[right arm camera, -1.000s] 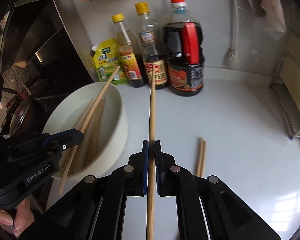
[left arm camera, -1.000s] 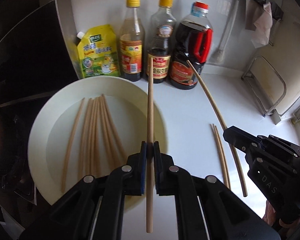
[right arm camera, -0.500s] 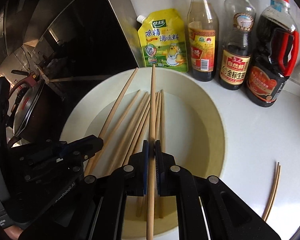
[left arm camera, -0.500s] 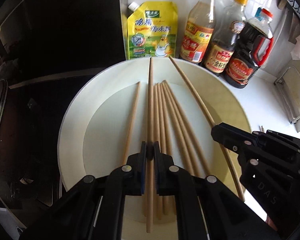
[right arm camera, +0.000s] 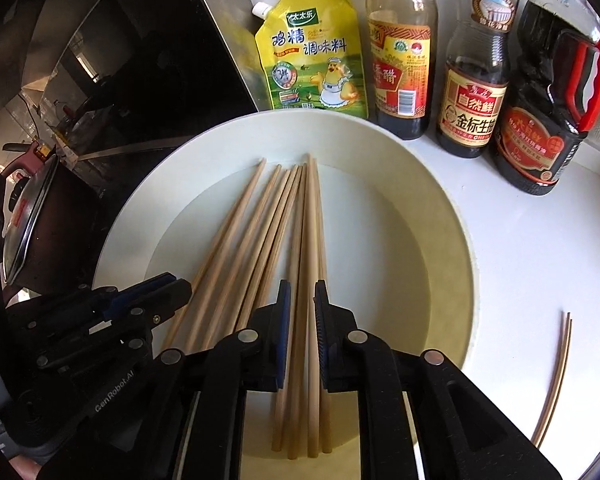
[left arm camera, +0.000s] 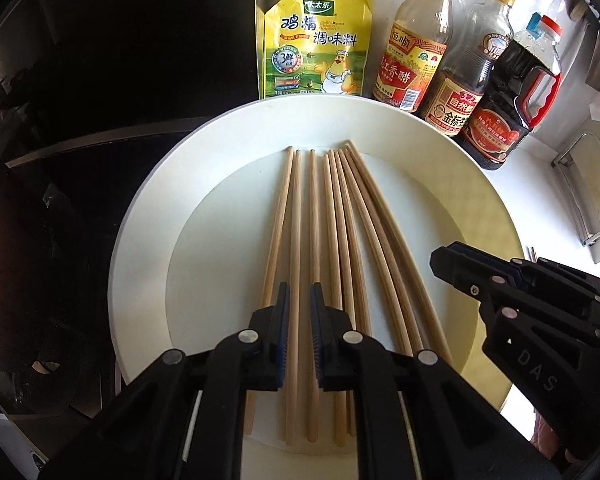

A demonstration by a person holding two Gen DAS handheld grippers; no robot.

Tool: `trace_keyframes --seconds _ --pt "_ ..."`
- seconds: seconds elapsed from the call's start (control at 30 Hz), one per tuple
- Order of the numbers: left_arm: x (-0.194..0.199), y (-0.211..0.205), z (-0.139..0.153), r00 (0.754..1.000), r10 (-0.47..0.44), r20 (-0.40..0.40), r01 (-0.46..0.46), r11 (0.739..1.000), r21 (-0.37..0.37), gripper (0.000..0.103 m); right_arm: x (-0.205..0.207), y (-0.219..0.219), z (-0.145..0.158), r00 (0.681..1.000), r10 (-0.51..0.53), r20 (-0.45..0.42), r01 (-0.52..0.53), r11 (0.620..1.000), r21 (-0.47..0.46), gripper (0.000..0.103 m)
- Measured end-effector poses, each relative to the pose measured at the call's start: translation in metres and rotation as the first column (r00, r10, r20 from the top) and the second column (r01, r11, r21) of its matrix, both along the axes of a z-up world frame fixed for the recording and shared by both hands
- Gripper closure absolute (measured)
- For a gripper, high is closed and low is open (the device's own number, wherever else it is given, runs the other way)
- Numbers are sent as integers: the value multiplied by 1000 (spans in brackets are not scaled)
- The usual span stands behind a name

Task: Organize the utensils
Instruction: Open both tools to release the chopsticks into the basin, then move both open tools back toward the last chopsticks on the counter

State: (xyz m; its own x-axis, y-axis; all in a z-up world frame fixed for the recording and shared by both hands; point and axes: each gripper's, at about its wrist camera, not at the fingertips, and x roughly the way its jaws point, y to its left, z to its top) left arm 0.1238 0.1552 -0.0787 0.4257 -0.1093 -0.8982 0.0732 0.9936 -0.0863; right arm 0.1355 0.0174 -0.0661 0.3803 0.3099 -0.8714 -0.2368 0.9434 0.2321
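Note:
Several wooden chopsticks (left arm camera: 332, 232) lie side by side in a wide white bowl (left arm camera: 480, 208); they also show in the right wrist view (right arm camera: 260, 240), in the same bowl (right arm camera: 440, 240). My left gripper (left arm camera: 299, 300) hovers low over the bowl, jaws slightly apart, a chopstick lying loose between them. My right gripper (right arm camera: 302, 300) is also open over the bowl with chopsticks lying beneath it. Each gripper shows in the other's view: the right one (left arm camera: 512, 296), the left one (right arm camera: 100, 320). Two more chopsticks (right arm camera: 556, 376) lie on the white counter right of the bowl.
A yellow seasoning pouch (left arm camera: 314, 40), a vinegar bottle (left arm camera: 412, 56), a soy sauce bottle (left arm camera: 468, 76) and a large dark jug with red handle (left arm camera: 512, 112) stand behind the bowl. A black stove (left arm camera: 80, 140) lies left, with a pot (right arm camera: 24, 216). A wire rack (left arm camera: 584, 200) is right.
Both grippers moved over the bowl, lowered, and opened; the chopstick each one held now lies in the bowl with the others.

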Motion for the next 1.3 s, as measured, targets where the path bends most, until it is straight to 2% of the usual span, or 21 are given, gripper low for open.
trace_keyframes --seconds 0.33,0.47,0.6,0.8,0.93,0.97,1.17,1.3 --pt "-13 -5 11 1000 -1 22 1 1000 2 89 -18 -17 11 999 -33 16 32 999 14 91" --pt "-19 -10 17 999 -7 35 7 1000 4 81 -30 -26 16 999 -48 20 47 999 17 91" --pt "-28 -16 25 998 -18 56 17 1000 4 78 -44 -35 22 997 -65 30 64 998 21 91" --pt "-41 -27 35 996 -33 78 33 999 0 67 -64 -51 32 994 -94 52 93 995 22 91" --pt "-51 -36 40 995 -47 88 48 999 -9 44 -76 -67 35 990 -126 59 125 992 25 89" --pt "-54 -38 40 994 -49 94 50 999 -9 41 -79 -72 35 989 -136 58 135 991 24 88" --pt "-66 -56 40 993 -75 94 76 997 -12 41 -100 -108 34 978 -203 56 203 979 12 86" --pt "-75 -73 38 992 -93 88 96 995 -22 40 -115 -134 33 968 -243 64 244 970 -11 78"
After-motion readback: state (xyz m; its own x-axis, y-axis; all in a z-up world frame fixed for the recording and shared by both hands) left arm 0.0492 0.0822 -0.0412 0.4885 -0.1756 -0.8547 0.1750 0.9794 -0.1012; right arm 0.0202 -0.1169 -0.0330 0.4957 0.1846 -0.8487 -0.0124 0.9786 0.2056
